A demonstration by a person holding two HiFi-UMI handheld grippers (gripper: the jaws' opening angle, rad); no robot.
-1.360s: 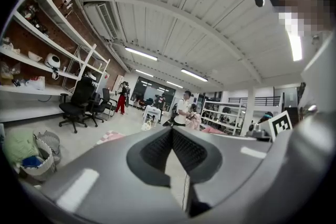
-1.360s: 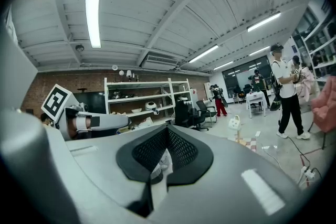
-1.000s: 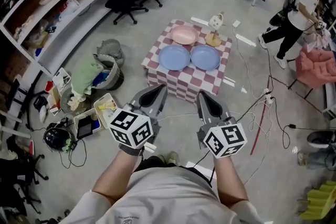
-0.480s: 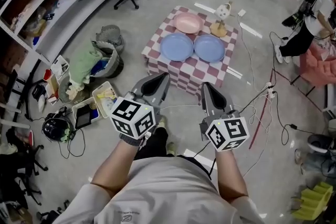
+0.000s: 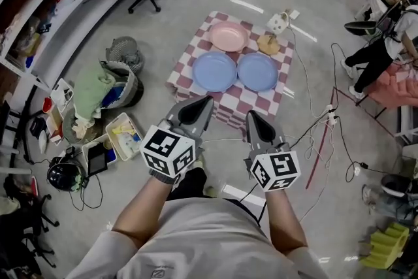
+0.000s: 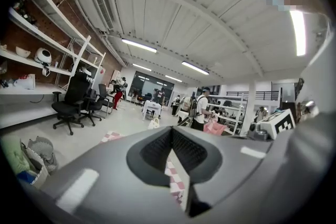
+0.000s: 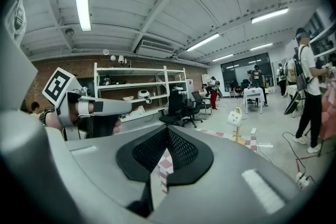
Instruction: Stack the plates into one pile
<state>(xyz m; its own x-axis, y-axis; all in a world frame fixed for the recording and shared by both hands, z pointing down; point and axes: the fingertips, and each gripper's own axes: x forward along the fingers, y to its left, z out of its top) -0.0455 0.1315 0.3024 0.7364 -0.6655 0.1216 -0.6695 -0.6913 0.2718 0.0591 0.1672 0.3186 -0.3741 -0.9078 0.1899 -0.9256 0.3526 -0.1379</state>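
Table (image 5: 225,108): low, covered with a red-and-white checked cloth, standing on the floor ahead of the person.
Pink plate (image 5: 228,36): lies alone on the far side of the table, face up.
Left blue plate (image 5: 214,70): on the near side, just beside its twin, nothing stacked on it.
Right blue plate (image 5: 258,71): next to the left one, rims close; whether they touch cannot be told.
White object (image 5: 273,32): small, on a wooden base at the far right corner.
Left hand-held gripper (image 5: 204,101): jaws drawn together to a thin slit, nothing between them; held over the floor at the table's near edge, apart from the plates.
Right hand-held gripper (image 5: 251,115): jaws likewise narrowed to a sliver, empty, short of the table.
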